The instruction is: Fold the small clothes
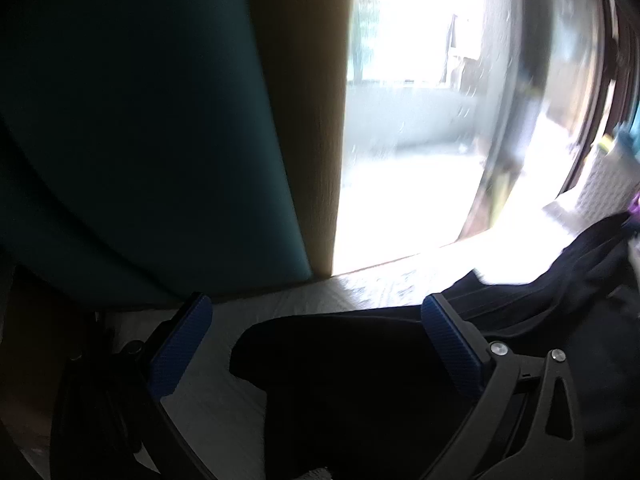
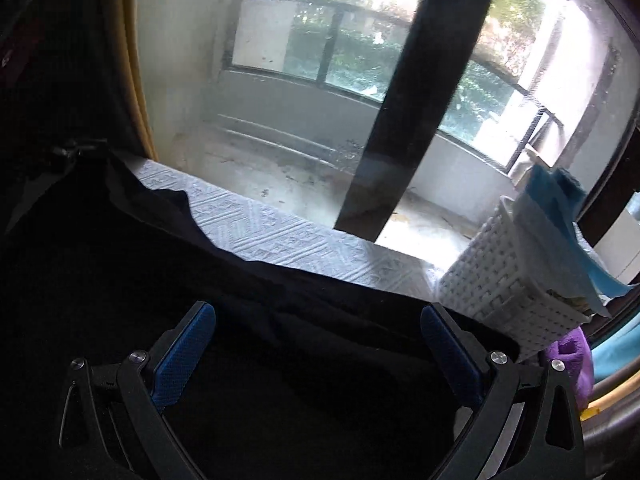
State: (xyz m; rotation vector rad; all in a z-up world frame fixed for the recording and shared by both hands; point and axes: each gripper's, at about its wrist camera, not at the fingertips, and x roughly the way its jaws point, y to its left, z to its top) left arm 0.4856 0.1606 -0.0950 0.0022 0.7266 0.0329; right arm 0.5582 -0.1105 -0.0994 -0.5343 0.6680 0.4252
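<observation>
1. Left wrist view, far left of the frame: a dark teal panel (image 1: pixel 140 120) fills the upper left, with a tan wooden post (image 1: pixel 316 120) just to its right, both standing at the back edge of the table (image 1: pixel 320 292).
2. Lower centre of the same view: the left gripper (image 1: pixel 316 312) has its blue-padded fingers (image 1: pixel 180 348) spread wide apart, holding nothing. Between and below them lies a rounded edge of the black garment (image 1: pixel 340 380), spread on the pale patterned tabletop.
3. The garment runs on toward the lower right of that frame, passing under the right-hand finger and rising in folds to the right edge. Whether either pad touches the cloth cannot be told.
4. Upper centre and right of the left wrist view: a bright, overexposed window (image 1: pixel 412 100), much blurred.
5. Right wrist view, left and bottom of the frame: the same black garment (image 2: pixel 120 260) covers most of the lower half, its upper edge slanting down from the left toward the lower right across the white embossed table cover (image 2: pixel 288 236).
6. Bottom centre: the right gripper (image 2: pixel 318 320) is also wide apart and grips nothing; the dark cloth lies beneath and between its fingers (image 2: pixel 184 360).
7. Centre right: a dark vertical window bar (image 2: pixel 412 100) crosses the glass.
8. Right edge: a white woven basket (image 2: pixel 500 272) stands on the table just beyond the garment, with blue cloth (image 2: pixel 560 216) hanging over its rim and a purple item (image 2: pixel 572 356) below it.
</observation>
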